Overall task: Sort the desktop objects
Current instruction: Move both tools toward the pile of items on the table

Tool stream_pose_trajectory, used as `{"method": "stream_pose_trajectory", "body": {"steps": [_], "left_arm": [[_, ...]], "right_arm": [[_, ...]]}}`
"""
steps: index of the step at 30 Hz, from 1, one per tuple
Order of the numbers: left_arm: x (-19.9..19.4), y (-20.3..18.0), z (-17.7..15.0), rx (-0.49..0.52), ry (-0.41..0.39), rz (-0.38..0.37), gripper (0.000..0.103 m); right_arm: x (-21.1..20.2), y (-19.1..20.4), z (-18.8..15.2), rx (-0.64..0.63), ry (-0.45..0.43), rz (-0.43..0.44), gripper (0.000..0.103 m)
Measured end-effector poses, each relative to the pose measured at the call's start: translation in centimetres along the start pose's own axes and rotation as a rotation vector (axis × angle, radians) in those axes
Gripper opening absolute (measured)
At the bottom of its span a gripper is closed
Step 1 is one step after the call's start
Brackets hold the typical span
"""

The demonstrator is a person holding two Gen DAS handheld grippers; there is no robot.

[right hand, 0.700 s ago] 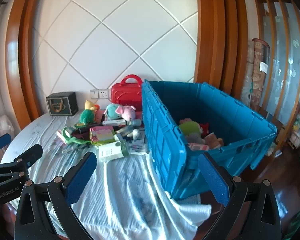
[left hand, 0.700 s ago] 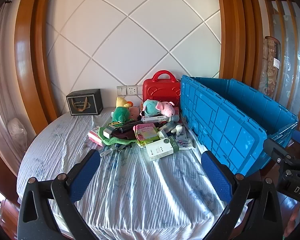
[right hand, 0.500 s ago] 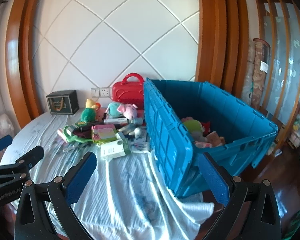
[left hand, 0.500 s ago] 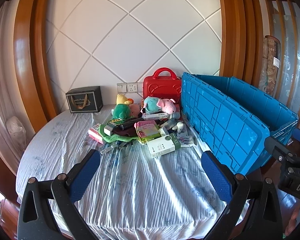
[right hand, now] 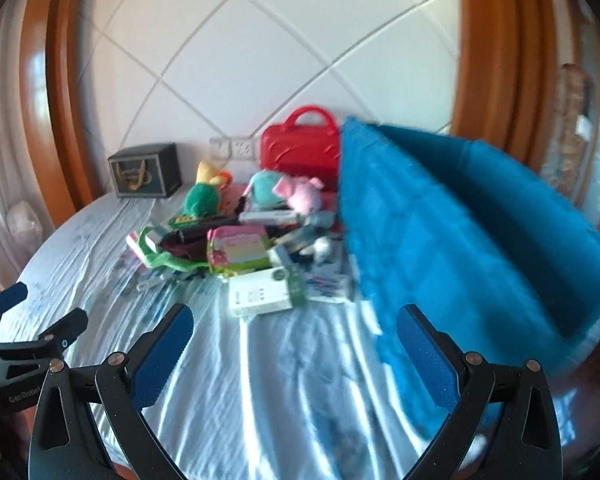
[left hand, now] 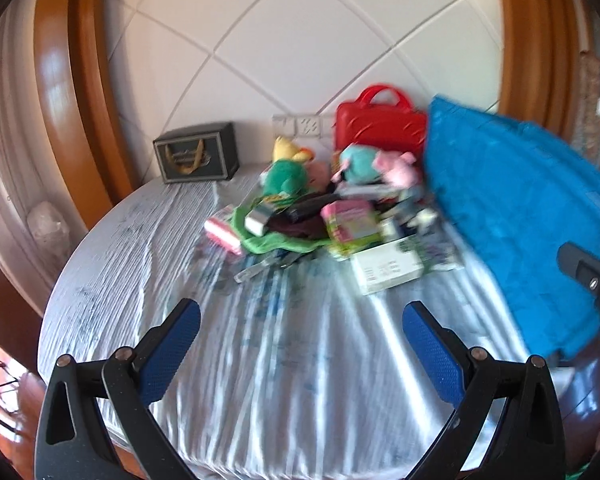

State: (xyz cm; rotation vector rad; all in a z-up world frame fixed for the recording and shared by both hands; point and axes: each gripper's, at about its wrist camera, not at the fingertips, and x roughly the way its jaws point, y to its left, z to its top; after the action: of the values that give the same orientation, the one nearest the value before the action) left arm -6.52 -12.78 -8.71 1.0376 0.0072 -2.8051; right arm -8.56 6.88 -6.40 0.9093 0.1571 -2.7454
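Observation:
A pile of small objects lies at the far middle of the cloth-covered round table (left hand: pixel 140 264): a white and green box (left hand: pixel 388 266) (right hand: pixel 264 294), a pink and green case (left hand: pixel 350 220) (right hand: pixel 238 250), a green plush (left hand: pixel 286 174) (right hand: pixel 202 198), a teal and pink plush (left hand: pixel 376 164) (right hand: pixel 286 190), a red case (left hand: pixel 380 126) (right hand: pixel 300 148). A big blue crate (left hand: pixel 512 216) (right hand: pixel 452 236) stands on the right. My left gripper (left hand: pixel 300 334) hovers open over the near cloth. My right gripper (right hand: pixel 294 338) is open too, beside the crate's near corner. Both views are blurred.
A dark gift box (left hand: pixel 198 152) (right hand: pixel 146 170) sits at the back left by the wall. Wooden arches (left hand: pixel 76 80) frame the quilted wall. The table edge curves round on the left and near side, with wooden floor (right hand: pixel 580 420) beyond.
Both grippers have moved forward toward the pile, which now looks larger and nearer. The views have tilted down and blurred. Both stay open with nothing between their fingers.

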Motion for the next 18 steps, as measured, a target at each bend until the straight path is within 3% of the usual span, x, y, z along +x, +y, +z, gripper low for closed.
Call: {"method": "stream_pose_trajectory", "body": {"steps": [9,14,18], "left_arm": [[12.6,5.2,-0.4,-0.071,0.222,0.113,0.103],[17.4,7.2,-0.7,-0.098,0.311,0.126,0.103],[21.5,7.9,0.8,-0.05,0.322,0.098,0.103]], "right_arm": [[17.1,1.7,1.2,-0.016,0.225,0.083,0.103],[22.4,2.4,0.9,-0.018,0.323,0.091,0.103],[24.8,2.5,0.8,0.018,0.36,0.051,0.103]]}}
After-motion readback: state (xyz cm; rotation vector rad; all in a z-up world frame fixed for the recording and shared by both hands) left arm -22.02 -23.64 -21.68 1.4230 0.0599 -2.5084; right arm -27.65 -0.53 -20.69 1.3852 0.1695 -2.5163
